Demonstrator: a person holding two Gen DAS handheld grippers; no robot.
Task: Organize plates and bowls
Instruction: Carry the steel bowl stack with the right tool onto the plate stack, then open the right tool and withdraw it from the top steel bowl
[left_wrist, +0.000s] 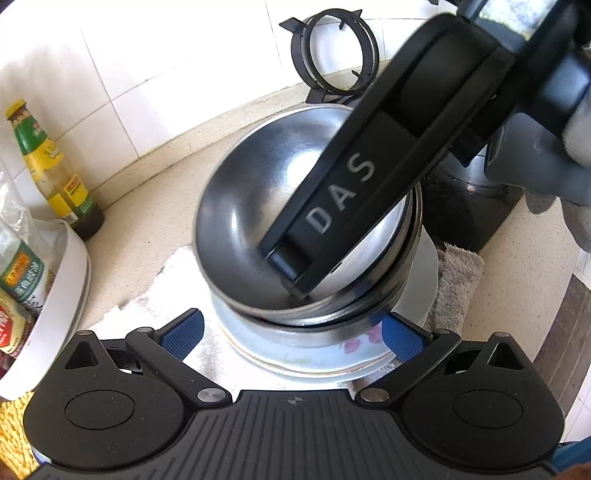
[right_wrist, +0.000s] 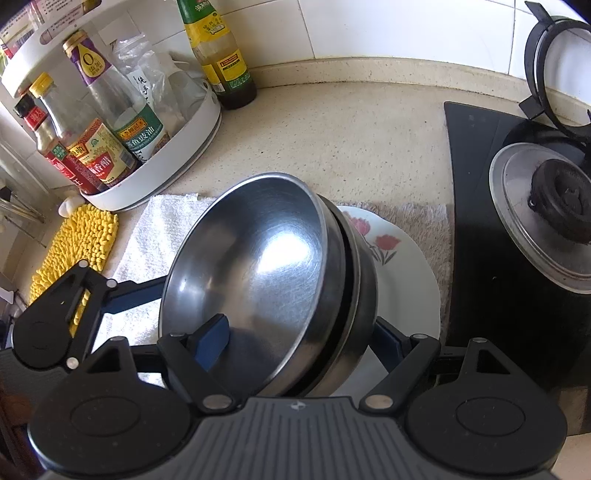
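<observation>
Stack, on a white towel (right_wrist: 147, 236) spread on the beige counter (right_wrist: 332, 129): a flowered plate (right_wrist: 402, 266) at the bottom, steel bowls nested on it, the top steel bowl (right_wrist: 255, 266) tilted.

Right gripper (right_wrist: 299, 343): fingers wide apart, one blue pad (right_wrist: 212, 341) inside the top bowl, the other outside the stack's wall; neither pad visibly presses.

Left gripper (left_wrist: 291, 334): fingers apart, one on each side of the stack's base, not clamped.

Surroundings: white rack (right_wrist: 192, 147) of sauce bottles, yellow mat (right_wrist: 74, 243), black stove (right_wrist: 517, 221) just beside the towel.
</observation>
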